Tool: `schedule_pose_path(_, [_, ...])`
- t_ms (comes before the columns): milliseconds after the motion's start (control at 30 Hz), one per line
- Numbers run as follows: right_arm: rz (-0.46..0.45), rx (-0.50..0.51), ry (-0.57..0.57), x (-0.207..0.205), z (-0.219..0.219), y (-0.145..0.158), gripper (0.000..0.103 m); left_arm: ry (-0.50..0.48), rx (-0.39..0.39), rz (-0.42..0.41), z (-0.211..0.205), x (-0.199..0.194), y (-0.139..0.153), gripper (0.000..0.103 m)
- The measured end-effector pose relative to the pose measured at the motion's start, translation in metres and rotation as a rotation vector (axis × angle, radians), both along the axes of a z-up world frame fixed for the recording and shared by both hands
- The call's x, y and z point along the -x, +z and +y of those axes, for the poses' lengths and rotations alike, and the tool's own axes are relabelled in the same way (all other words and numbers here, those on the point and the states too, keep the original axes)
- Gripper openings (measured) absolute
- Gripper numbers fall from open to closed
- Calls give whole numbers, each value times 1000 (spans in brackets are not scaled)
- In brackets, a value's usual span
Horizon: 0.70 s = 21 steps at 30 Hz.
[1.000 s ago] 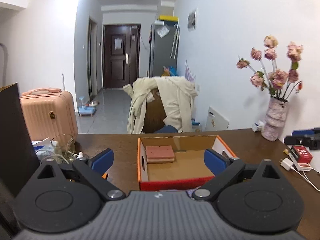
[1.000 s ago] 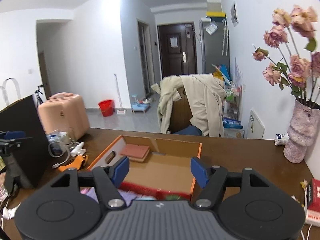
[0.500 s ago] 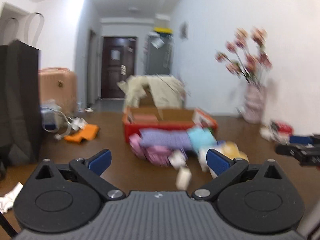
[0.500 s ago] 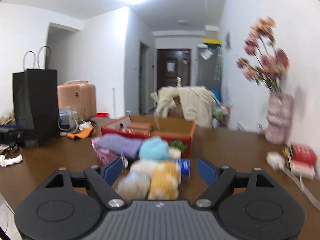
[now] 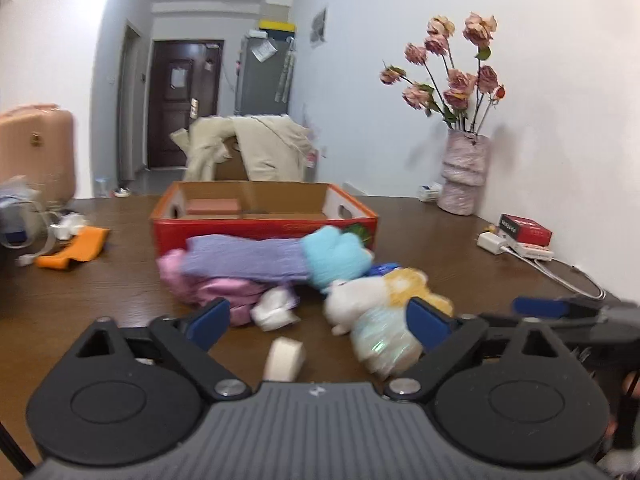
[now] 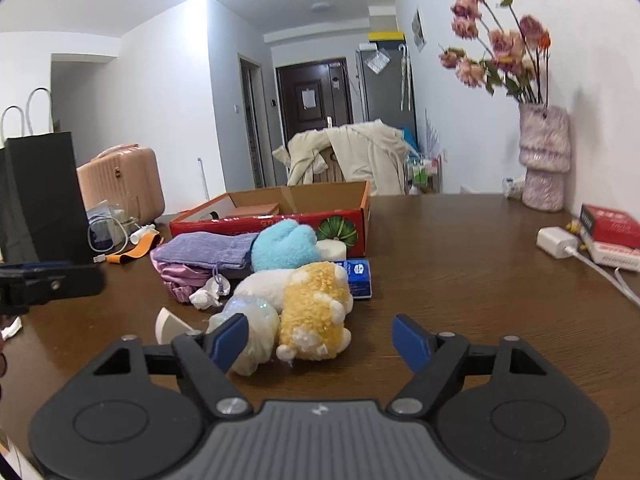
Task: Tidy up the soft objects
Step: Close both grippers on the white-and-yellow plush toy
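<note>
A pile of soft things lies on the brown table in front of a red cardboard box (image 5: 264, 229) (image 6: 276, 222). It holds a purple cloth (image 5: 244, 258) (image 6: 204, 250), a pink satin piece (image 5: 224, 292) (image 6: 178, 276), a blue plush (image 5: 334, 256) (image 6: 284, 246) and a white and yellow plush toy (image 5: 384, 300) (image 6: 308, 308). My left gripper (image 5: 318, 322) is open and empty just short of the pile. My right gripper (image 6: 320, 338) is open and empty, with the plush toy just ahead between its fingers.
A tape roll (image 5: 285, 359) (image 6: 170, 324) lies near the pile. A flower vase (image 5: 464, 176) (image 6: 544, 158), a red packet (image 5: 524, 228) and a white charger (image 6: 556, 242) stand at the right. A black bag (image 6: 40, 196) and an orange strap (image 5: 74, 248) are at the left.
Both grippers have pulled back from above the box and come down near the table. The soft pile now lies right in front of them. Both stay open.
</note>
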State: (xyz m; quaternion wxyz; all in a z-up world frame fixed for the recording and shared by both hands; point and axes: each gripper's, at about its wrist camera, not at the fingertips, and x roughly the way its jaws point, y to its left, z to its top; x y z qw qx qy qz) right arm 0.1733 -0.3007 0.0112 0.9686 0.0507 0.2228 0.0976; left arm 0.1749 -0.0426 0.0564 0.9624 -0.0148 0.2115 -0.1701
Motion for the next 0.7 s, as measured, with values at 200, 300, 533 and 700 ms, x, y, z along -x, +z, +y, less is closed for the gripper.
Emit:
schedule_pose_path(200, [36,-39,-9,-42,1,-9,68,-38,3,126,-36,-75,-11,74])
schedule_pose_path(300, [62,-38,14,-60,0,-15,66,-68,-6,191,-48,-103,-25,74])
schedule_pose_path(533, [139,-74,86,-80,1,-30,52,-108,103,375,-45,-147,-51,73])
schedule_pose_path(700, [133,-94,105,-82,-1,-27,44,-148,136,392,-46,-150,-53,58])
